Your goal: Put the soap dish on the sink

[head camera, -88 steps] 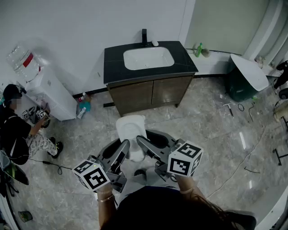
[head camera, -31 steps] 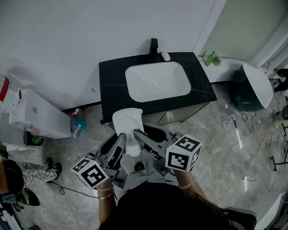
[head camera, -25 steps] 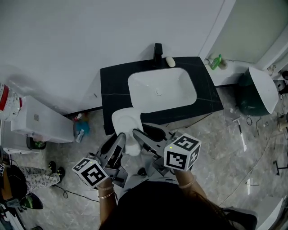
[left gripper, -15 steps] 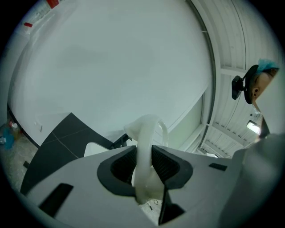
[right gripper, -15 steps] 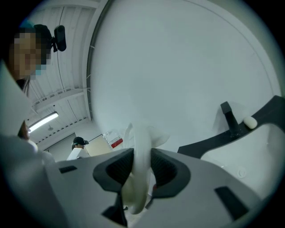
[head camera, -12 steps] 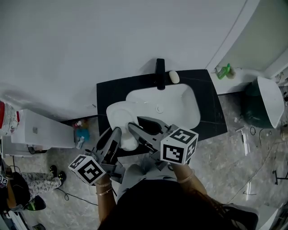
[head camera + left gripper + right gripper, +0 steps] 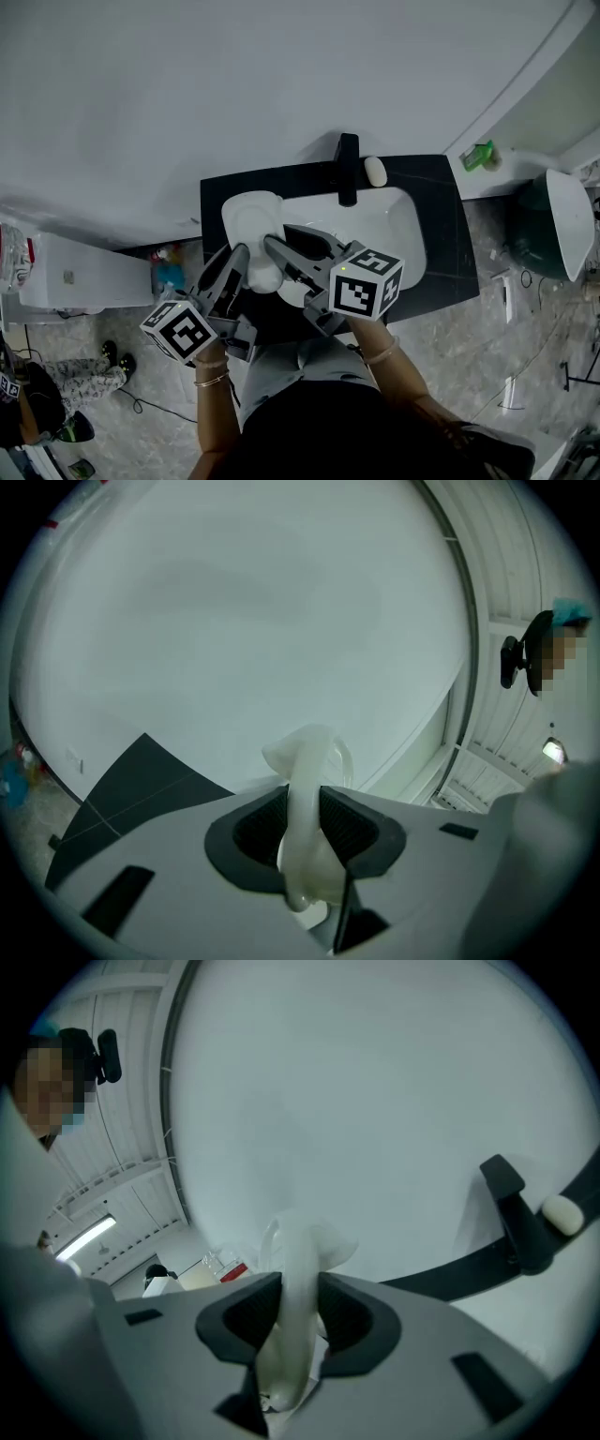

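Left claw (image 7: 303, 816), right claw (image 7: 300, 1309) clamped on soap dish (image 7: 251, 217); dish now over black countertop (image 7: 436, 202), earlier over floor.

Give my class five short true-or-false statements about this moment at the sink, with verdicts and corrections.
1. The counter is black, with a white basin. True.
2. The left gripper grips the soap dish. True.
3. The right gripper is empty. False: it also grips the soap dish.
4. The soap dish lies in the basin. False: it is held above the counter's left side.
5. A bar of soap lies beside the tap. True.
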`<state>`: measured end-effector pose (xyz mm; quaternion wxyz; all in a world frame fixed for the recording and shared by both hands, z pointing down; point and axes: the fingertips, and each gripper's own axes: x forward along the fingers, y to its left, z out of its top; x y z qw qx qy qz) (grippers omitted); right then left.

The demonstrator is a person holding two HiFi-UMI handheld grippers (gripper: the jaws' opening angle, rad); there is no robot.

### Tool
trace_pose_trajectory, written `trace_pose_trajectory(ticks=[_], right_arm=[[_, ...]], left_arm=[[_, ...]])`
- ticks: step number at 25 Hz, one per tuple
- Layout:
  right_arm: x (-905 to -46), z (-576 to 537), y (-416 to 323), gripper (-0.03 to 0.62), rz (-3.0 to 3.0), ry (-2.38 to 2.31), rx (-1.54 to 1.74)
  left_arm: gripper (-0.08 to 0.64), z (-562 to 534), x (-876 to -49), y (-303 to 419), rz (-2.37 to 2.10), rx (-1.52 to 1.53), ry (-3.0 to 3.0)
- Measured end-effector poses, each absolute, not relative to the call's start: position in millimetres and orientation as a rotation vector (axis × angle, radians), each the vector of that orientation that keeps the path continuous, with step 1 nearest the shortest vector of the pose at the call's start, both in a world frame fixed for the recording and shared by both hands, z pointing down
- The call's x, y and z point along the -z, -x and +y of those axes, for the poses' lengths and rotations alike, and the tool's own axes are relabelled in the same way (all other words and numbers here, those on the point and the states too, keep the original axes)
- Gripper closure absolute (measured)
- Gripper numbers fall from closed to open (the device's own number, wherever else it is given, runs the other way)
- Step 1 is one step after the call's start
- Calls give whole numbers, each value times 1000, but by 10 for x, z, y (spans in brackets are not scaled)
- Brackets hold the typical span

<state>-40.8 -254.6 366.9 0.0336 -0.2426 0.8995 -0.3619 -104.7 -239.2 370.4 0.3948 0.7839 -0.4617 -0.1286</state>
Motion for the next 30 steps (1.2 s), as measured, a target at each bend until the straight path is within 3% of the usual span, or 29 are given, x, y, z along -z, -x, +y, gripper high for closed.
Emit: trace_pose_trajectory(ticks=[30], right_arm=[[-5856, -4181, 1016, 462, 2664, 813, 1603]], left_arm=[[446, -4030, -5845, 1651, -1166, 131, -1749]])
